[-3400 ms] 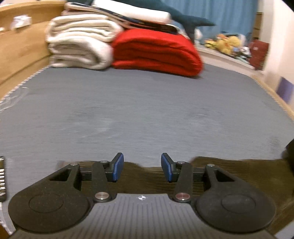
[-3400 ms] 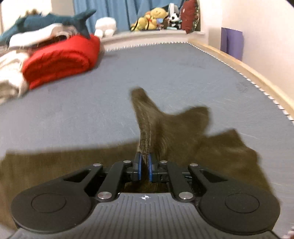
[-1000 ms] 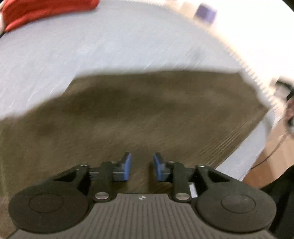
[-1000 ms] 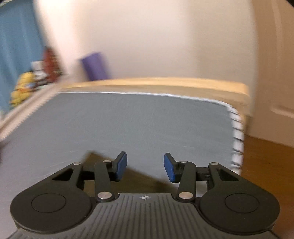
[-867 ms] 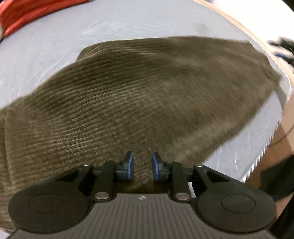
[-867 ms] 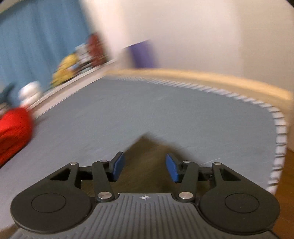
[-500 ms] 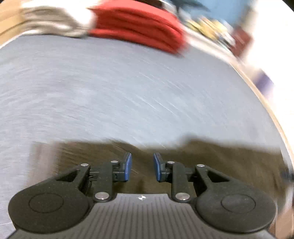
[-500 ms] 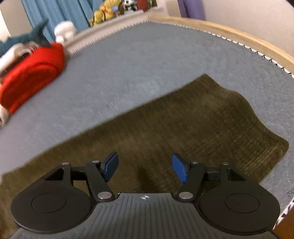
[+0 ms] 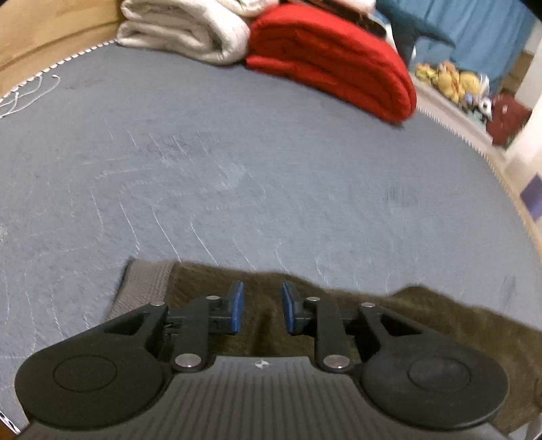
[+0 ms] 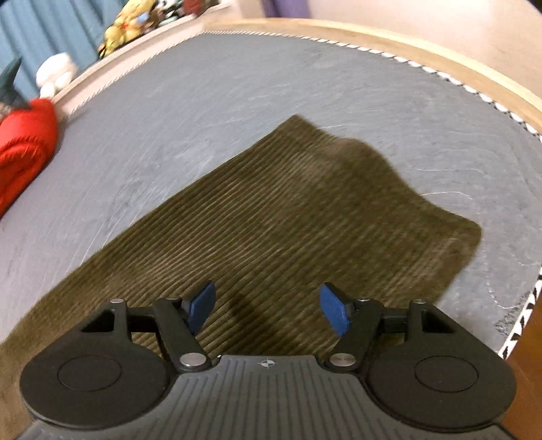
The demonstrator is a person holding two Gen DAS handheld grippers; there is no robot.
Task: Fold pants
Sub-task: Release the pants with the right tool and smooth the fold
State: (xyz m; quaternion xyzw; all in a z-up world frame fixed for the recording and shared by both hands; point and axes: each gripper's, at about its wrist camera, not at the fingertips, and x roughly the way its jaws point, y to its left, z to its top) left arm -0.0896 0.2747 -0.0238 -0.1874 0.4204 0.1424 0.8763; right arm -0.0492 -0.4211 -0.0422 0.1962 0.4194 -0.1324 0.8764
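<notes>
Olive pants (image 10: 291, 216) lie flat on the grey bed (image 9: 237, 162). Left tongs (image 9: 260, 312), slightly parted, and right tongs (image 10: 267, 309), wide apart, hover over them, both holding nothing.

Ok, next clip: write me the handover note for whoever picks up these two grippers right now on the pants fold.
Left gripper: part open, holding nothing, low over the near edge of the pants, beside the grey band at their left end.
Right gripper: wide open, empty, above the pants.
Pants: brown corduroy, lying flat as one long strip on the grey mattress, one end close to the mattress corner.
Done: they look halved lengthwise, though the layers cannot be counted.
Left: probably grip an end and fold across the length, then tidy.
Folded red blanket and white blanket sit at the far end.
</notes>
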